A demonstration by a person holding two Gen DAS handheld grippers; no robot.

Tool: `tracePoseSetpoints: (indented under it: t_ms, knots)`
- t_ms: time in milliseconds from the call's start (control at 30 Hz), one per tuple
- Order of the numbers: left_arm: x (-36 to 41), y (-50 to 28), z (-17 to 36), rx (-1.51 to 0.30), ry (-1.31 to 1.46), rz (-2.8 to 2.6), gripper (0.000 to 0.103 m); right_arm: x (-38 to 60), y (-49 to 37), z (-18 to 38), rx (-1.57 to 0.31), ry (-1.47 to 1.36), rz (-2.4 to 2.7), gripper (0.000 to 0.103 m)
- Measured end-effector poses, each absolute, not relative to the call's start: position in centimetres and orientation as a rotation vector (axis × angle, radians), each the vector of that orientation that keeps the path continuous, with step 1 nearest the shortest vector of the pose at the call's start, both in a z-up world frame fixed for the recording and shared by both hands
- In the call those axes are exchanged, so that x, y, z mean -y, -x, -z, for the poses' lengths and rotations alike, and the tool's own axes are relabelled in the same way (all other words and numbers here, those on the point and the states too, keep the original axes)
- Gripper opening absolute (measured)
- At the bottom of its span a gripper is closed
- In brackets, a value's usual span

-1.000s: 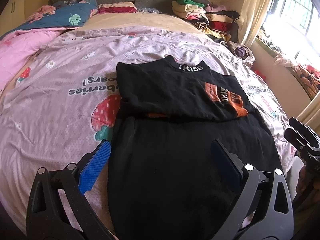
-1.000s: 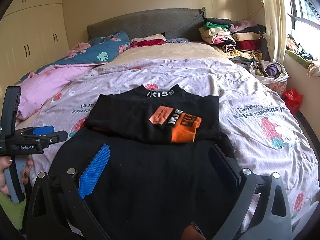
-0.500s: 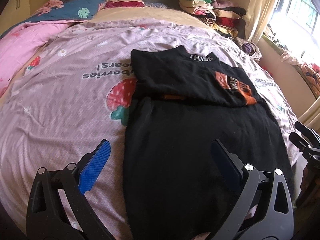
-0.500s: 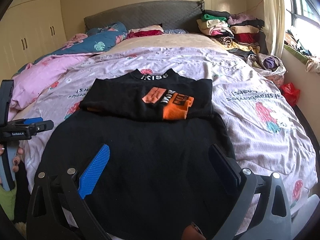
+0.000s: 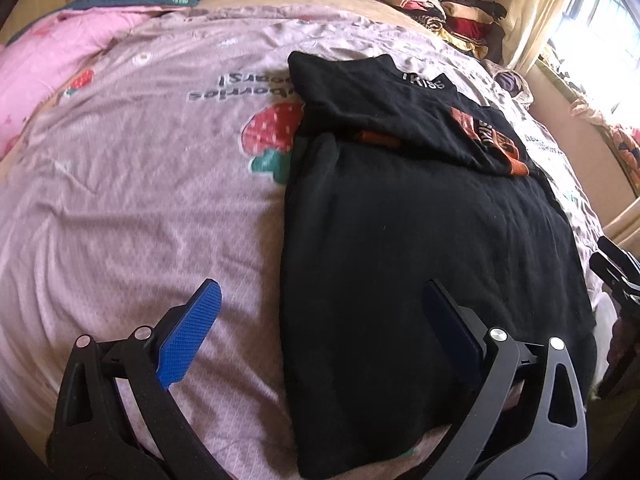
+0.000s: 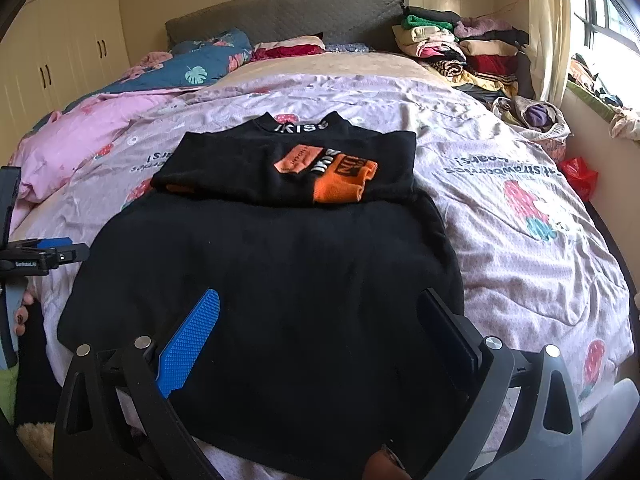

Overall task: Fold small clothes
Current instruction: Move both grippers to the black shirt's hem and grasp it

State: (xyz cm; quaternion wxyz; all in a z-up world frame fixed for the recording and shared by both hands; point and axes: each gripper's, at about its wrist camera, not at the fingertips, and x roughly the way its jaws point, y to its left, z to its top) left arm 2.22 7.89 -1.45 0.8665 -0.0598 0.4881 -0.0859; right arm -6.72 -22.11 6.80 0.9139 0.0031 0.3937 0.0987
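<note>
Black garment's (image 6: pixel 280 300) near hem cut off

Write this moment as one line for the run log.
left gripper: open, empty | right gripper: open, empty | black shirt: sleeves folded in, lower half flat on bed cover

Black hand-held gripper (image 5: pixel 320 320): 2 blue ribbed pads (image 5: pixel 188 336), silver screws.

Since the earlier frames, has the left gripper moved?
Yes. The left gripper has shifted left: the strawberry print on the bedcover now sits near centre frame, and the black garment lies further right.
</note>
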Motion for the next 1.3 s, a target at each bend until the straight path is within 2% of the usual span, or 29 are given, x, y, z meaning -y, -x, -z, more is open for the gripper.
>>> tracePoseSetpoints:
  t_ms: [100, 167, 267, 433, 1200, 1267, 1300]
  knots:
    - [-8.3, -1.6, 1.6, -1.023, 0.137, 0.198, 0.090, 22.6, 7.0, -6.3, -0.824, -0.005, -0.192, 0.098]
    - [-8.4, -1.2, 1.8, -1.035, 0.154, 0.226, 0.073, 22.9, 7.2, -6.0, -0.829, -0.010, -0.189, 0.098]
    - [-8.4, -0.5, 2.3, -1.066, 0.172, 0.260, 0.053, 23.3, 7.5, -5.8, -0.834, -0.011, -0.181, 0.098]
    - [-9.1, 0.5, 3.1, -1.108, 0.220, 0.293, 0.045, 23.9, 8.2, -5.5, -0.844, -0.005, -0.176, 0.098]
    - [-8.6, 2.7, 6.0, -1.197, 0.244, 0.328, 0.047, 29.6, 12.3, -2.1, -1.021, -0.109, -0.189, 0.097]
    - [-8.6, 2.9, 6.0, -1.200, 0.241, 0.330, 0.049, 29.9, 12.1, -1.9, -1.039, -0.120, -0.186, 0.088]
    - [-8.5, 3.0, 6.1, -1.203, 0.239, 0.331, 0.050, 30.1, 12.0, -1.7, -1.052, -0.126, -0.184, 0.078]
